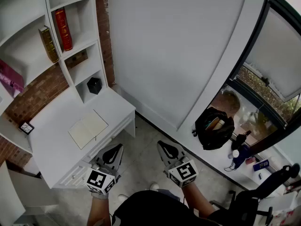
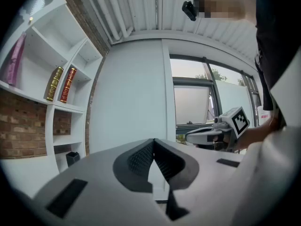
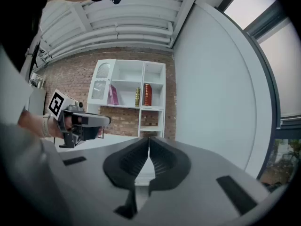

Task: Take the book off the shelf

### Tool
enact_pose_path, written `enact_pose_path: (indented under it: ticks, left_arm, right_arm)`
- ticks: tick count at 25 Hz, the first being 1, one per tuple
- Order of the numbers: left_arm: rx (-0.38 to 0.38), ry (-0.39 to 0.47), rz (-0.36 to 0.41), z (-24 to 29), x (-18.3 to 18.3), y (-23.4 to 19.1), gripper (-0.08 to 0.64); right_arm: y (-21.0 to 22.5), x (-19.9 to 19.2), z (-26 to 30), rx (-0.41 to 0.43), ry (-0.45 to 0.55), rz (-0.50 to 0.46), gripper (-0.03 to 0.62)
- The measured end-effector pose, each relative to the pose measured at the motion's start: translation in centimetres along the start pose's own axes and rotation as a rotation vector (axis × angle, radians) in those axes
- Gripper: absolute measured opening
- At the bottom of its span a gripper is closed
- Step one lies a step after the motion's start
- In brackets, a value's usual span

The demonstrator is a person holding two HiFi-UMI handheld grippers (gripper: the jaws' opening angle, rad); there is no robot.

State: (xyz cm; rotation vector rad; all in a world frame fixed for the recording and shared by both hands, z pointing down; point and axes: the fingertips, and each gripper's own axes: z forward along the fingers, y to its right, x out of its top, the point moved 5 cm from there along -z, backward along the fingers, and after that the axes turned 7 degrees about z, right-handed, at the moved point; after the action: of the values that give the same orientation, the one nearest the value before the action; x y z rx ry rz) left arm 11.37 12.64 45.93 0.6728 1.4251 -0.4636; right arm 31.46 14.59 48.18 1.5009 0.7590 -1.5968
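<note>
On my far left the white shelf (image 1: 89,65) stands against the brick wall. A pink book (image 1: 10,76) leans in its wide compartment. A gold book (image 1: 48,44) stands upright at the right end of that compartment. A red book (image 1: 63,29) stands upright just past the divider, in the narrow compartment at the same level. None of the three is touched. Lower down, a small black box (image 1: 94,85) sits in a cubby.

Below the shelf is the white table (image 1: 51,140), with an open notebook (image 1: 88,128) lying flat on it.

My left tongs (image 1: 114,149) hang over the floor just off the table's front edge, well apart from the books. They are pinched together at the tips with nothing between them. My right tongs (image 1: 164,147) are beside them, a little apart, also closed on nothing and pointing much the same way.

Further right a black bag (image 1: 214,127) rests on the low ledge under the window (image 1: 268,79).
</note>
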Motion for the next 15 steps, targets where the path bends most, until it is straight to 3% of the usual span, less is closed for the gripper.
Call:
enact_pose_path:
  ticks: [15]
  left_arm:
    - [0.081, -0.025, 0.061, 8.1, 0.4, 3.0, 0.008]
  right_arm:
    - [8.7, 0.1, -2.9, 0.036, 0.083, 0.033, 0.021]
